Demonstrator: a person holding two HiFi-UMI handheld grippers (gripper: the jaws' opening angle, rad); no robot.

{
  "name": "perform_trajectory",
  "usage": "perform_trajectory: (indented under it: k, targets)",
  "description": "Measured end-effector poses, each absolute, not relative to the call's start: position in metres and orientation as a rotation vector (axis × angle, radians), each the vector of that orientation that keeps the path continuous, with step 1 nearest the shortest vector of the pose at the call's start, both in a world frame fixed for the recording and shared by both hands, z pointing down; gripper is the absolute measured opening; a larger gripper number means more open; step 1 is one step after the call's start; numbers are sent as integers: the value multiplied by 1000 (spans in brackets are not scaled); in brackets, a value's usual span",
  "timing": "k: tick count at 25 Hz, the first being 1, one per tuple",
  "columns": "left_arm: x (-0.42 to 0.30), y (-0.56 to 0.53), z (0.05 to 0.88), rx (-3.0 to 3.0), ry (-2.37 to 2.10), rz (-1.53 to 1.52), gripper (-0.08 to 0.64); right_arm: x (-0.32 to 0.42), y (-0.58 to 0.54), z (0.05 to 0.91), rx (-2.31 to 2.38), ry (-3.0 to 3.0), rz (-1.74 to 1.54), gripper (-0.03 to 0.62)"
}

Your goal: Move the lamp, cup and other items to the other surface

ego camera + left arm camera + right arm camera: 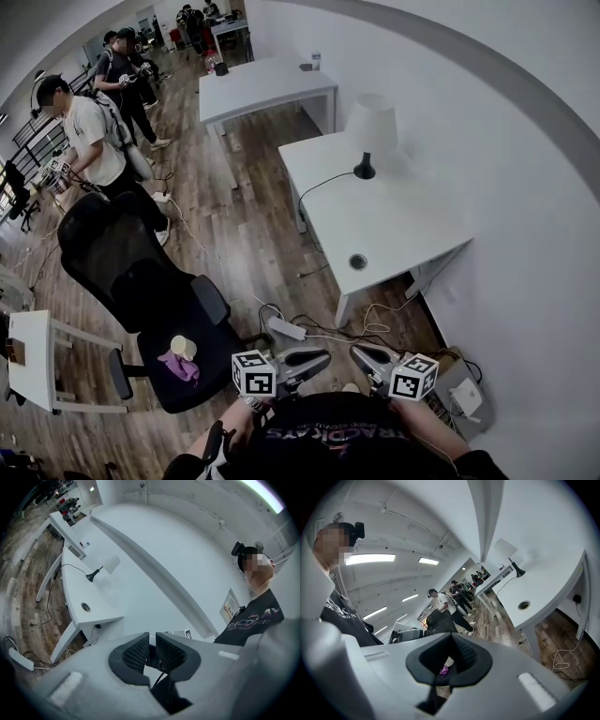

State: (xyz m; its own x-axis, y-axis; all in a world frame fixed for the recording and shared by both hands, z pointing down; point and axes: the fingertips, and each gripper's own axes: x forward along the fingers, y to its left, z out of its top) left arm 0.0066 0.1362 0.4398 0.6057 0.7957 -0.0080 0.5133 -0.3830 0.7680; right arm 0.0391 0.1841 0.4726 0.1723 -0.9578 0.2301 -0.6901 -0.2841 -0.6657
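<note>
**Both Claws Hang Back, Lamp and Cup Untouched**

Starting at the left: a black office chair (pixel 141 281) stands on the wood floor, and on its seat sit the cup (pixel 184 347) and, just beside it, a purple cloth (pixel 178 366). Moving right, a white power strip (pixel 287 328) lies on the floor among cables.

Near and centre, the holder's black shirt (pixel 337 441) carries print, but it is too blurred to read. No other writing is legible.

Now the claws. The left gripper (pixel 152 641) is held close to the body. Its ribbed pads stand a narrow slit apart, with nothing caught between them and nothing touched. Just to its right, the right gripper (pixel 451 644) has its jaws pressed fully together, empty too. The cup and cloth show only far beyond them.

Further right and far, the white desk (pixel 412 234) stands against the wall. The lamp (pixel 370 127) is upright at its far end with its cord trailing off the left edge, well apart from both claws.
</note>
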Motion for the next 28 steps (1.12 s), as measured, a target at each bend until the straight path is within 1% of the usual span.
perform_trajectory:
  k: [6,10,28]
  targets:
    - [6,133,440,2069,1018,489,46,39,182,475,-2043,1552,-884,0]
    - [5,131,443,2065,1025,475,5,38,181,475,-2044,1546,-888,0]
    - [1,142,431,2098,1062,451,5,35,186,476,-2025,1565,-893,0]
